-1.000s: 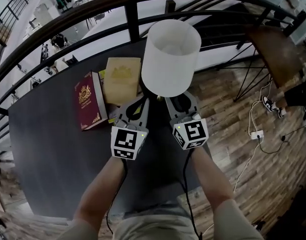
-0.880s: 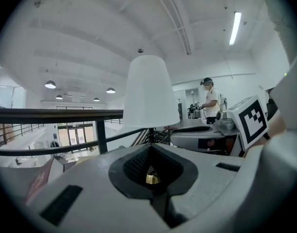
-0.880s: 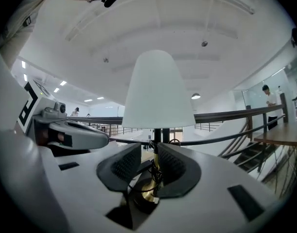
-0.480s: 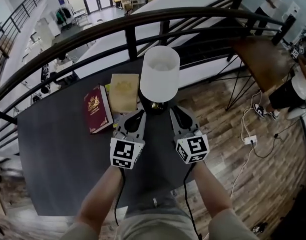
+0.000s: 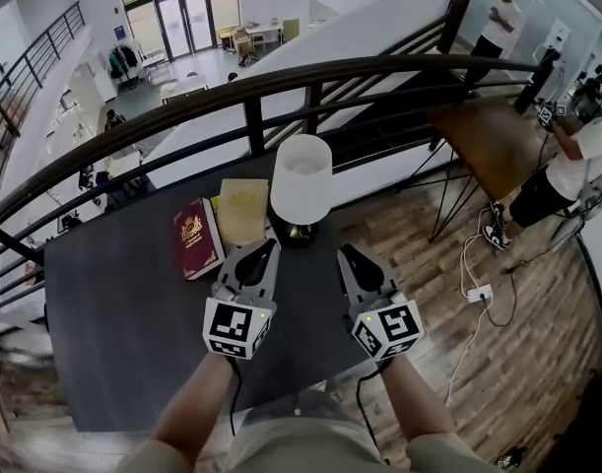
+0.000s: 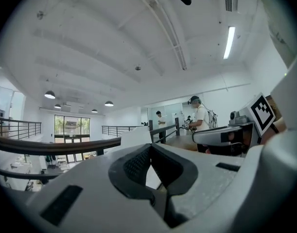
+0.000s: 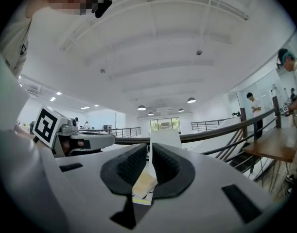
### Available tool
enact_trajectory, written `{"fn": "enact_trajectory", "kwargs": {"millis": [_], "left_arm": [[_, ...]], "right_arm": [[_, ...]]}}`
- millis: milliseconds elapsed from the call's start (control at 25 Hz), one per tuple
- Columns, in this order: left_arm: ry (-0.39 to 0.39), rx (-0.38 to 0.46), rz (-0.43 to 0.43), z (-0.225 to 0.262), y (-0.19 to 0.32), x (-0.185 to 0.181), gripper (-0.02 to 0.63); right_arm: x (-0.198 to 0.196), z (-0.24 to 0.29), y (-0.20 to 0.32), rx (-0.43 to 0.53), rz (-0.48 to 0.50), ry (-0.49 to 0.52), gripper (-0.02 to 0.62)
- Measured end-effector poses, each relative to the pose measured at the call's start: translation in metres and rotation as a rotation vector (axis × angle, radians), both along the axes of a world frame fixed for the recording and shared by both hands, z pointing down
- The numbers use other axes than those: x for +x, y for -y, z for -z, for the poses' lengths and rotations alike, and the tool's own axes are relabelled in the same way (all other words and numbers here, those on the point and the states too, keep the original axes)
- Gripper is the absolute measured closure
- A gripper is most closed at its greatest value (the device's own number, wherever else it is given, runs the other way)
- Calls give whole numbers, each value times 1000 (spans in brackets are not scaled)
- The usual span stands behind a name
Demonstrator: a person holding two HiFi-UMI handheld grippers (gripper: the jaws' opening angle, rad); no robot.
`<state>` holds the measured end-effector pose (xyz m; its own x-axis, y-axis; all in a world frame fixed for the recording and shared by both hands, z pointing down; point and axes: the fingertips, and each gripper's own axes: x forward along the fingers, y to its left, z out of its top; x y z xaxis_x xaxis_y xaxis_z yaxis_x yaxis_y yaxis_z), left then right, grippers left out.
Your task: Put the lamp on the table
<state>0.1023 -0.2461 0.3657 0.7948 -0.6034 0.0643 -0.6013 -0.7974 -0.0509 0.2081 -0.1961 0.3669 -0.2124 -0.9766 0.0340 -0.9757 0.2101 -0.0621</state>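
Jaws on the left gripper (image 5: 265, 248) are resting together, empty. Ahead, the lamp (image 5: 301, 180) is standing upright on the table (image 5: 123, 304), untouched. Right gripper (image 5: 348, 253) jaws have just been closing to a slit around nothing. 1 careless forward swing is risking toppling that tall lamp.

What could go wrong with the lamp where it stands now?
1. The lamp stands near the far edge of the table, by the railing; a knock might send it over.
2. Its base sits close beside the tan book; moving that book could tip it.
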Motion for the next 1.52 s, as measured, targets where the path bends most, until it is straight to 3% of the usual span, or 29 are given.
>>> {"fn": "enact_trajectory", "kwargs": {"millis": [160,320,520,680,800,1000,1520], "left_arm": [[-31,27,-18,31,-22,-11,600],[13,153,-32,48,-47,-17,600],[30,162,-112,44,-83,-20,600],[-12,88,-107,40,-104,-30,600],[-46,80,-102,40,-110,-34,600],[-35,76,-145,32,-120,-28,600],[-14,14,-159,24,-124,-23,600]], "right_arm": [[-22,31,-19,22,62,-13,560],[-38,49,-39,26,85,-36,565],[-55,59,-56,54,106,-155,572],[-56,59,-67,45,117,-125,592],[-56,55,-72,39,119,-120,594],[-67,43,-81,10,154,-128,595],[-76,38,-91,-14,175,-153,595]]}}
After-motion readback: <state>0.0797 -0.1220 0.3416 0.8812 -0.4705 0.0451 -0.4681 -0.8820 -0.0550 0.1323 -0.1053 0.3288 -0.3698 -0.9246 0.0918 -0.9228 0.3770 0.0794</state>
